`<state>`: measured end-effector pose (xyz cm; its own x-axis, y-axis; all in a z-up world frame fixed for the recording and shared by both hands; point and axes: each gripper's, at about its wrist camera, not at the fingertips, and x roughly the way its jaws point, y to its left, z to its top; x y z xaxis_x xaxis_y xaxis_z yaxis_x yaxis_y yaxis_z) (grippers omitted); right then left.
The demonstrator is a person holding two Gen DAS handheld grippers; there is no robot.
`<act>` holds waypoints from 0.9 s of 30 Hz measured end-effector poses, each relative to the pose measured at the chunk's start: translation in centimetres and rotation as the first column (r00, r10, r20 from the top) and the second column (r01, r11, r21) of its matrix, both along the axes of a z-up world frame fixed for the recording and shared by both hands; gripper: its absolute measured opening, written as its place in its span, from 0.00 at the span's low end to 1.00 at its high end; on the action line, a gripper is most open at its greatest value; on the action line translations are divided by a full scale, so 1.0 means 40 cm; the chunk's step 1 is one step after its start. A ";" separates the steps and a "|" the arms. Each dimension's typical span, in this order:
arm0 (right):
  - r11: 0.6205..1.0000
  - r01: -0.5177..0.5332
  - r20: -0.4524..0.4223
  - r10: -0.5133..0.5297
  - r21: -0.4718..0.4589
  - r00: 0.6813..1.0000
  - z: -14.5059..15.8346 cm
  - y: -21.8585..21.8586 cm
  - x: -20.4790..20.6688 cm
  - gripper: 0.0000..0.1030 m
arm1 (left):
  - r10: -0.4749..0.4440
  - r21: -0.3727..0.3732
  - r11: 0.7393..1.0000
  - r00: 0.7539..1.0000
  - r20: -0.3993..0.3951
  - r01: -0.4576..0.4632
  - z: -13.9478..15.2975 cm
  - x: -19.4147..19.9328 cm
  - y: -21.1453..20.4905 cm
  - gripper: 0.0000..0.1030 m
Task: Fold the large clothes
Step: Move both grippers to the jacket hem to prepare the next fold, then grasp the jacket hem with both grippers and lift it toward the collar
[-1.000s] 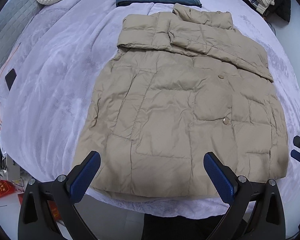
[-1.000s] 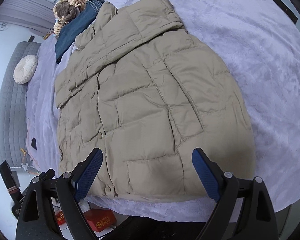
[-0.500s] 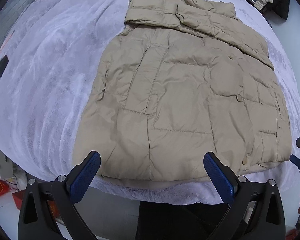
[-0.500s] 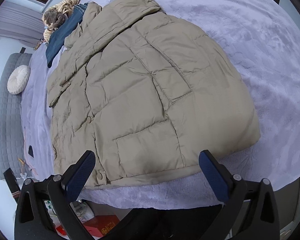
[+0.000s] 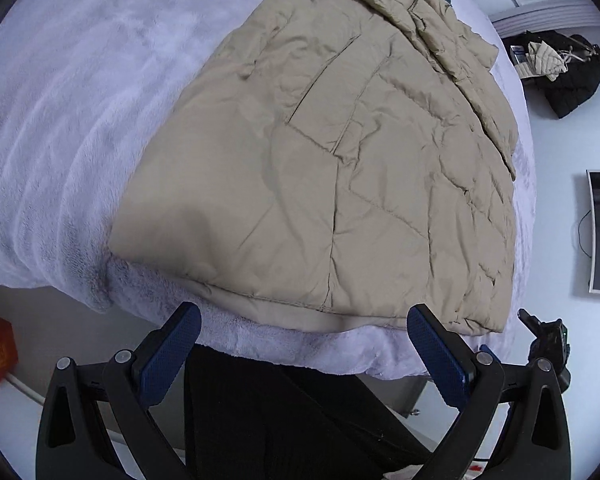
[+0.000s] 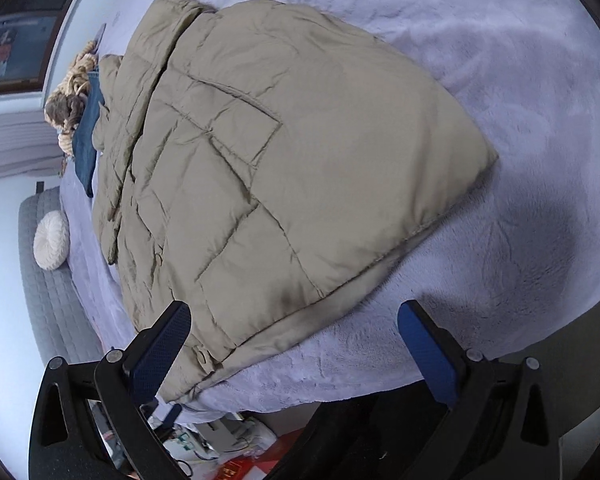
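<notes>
- The beige padded coat lies flat on the lilac bed, its long axis running from the hem away toward the collar.
- Left gripper hangs spread and empty just off the hem's left corner; right gripper, also spread and empty, faces the hem's right corner, about equally near.

Left tongs and right tongs, both gaping wide, empty.

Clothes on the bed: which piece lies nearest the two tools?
The beige puffer coat; its hem lies just before both open tools, while the folded blue jeans lie beyond its collar.
</notes>
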<state>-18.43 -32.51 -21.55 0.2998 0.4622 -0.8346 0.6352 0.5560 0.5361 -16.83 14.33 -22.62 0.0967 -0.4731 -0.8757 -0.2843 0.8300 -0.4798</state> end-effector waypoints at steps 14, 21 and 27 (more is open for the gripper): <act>0.968 0.186 0.043 -0.196 0.169 0.980 -0.071 -0.033 0.020 1.00 | 0.087 -0.094 0.992 0.995 0.048 -0.082 -0.043 0.098 -0.063 0.96; 0.944 0.220 0.055 -0.240 0.245 0.969 -0.088 -0.018 0.036 0.70 | -0.019 -0.042 0.999 0.993 0.119 0.025 -0.008 0.115 -0.082 0.21; 0.960 0.204 0.035 -0.214 0.192 0.976 -0.081 -0.023 0.024 0.09 | -0.059 0.006 0.998 0.975 0.214 0.060 0.067 0.127 -0.074 0.15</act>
<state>-17.48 -33.43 -24.80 0.4491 0.5302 -0.7191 0.6934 0.3007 0.6548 -11.73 11.35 -19.95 0.2532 -0.4844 -0.8374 -0.1252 0.8419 -0.5249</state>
